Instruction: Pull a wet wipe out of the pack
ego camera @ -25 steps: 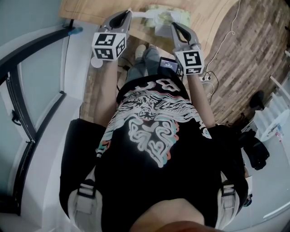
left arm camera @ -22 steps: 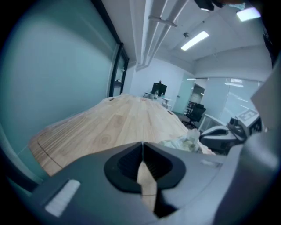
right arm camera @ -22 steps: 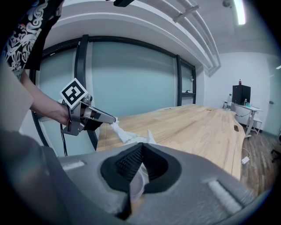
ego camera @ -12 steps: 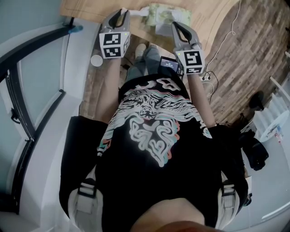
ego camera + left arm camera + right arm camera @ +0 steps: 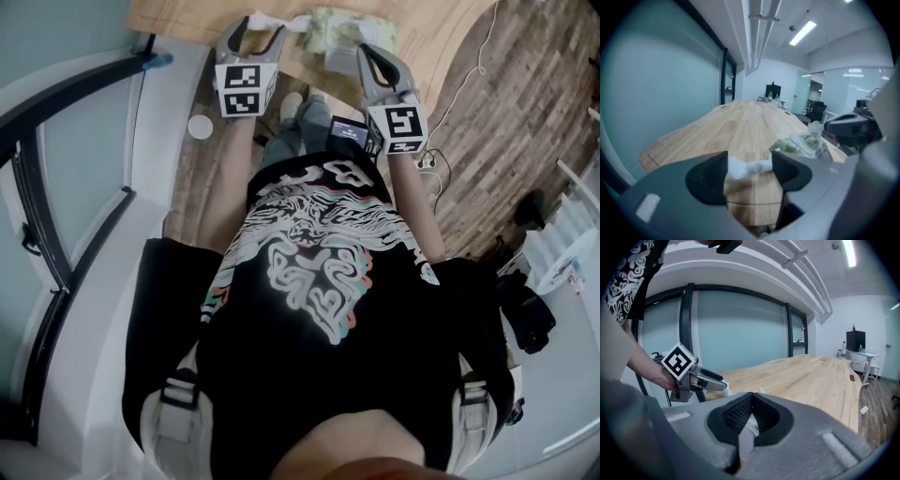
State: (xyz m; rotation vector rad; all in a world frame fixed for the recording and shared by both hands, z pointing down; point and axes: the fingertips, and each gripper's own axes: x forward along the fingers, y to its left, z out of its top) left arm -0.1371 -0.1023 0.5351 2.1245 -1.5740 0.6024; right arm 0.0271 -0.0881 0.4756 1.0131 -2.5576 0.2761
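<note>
L claw (image 5: 262, 28): jaws just opening, released. Wet wipe (image 5: 743, 168) lies on table (image 5: 740, 122) betw. jaws, long axis toward pack (image 5: 801, 144) at right. R claw (image 5: 749, 416) clenched on pack edge.

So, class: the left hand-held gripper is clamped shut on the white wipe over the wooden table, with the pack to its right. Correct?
Not quite. The left hand-held gripper is not clamped shut: its jaws have just been opening and stand apart, the white wipe lying between them over the wooden table. The left gripper view shows it. The pack is to its right.
</note>
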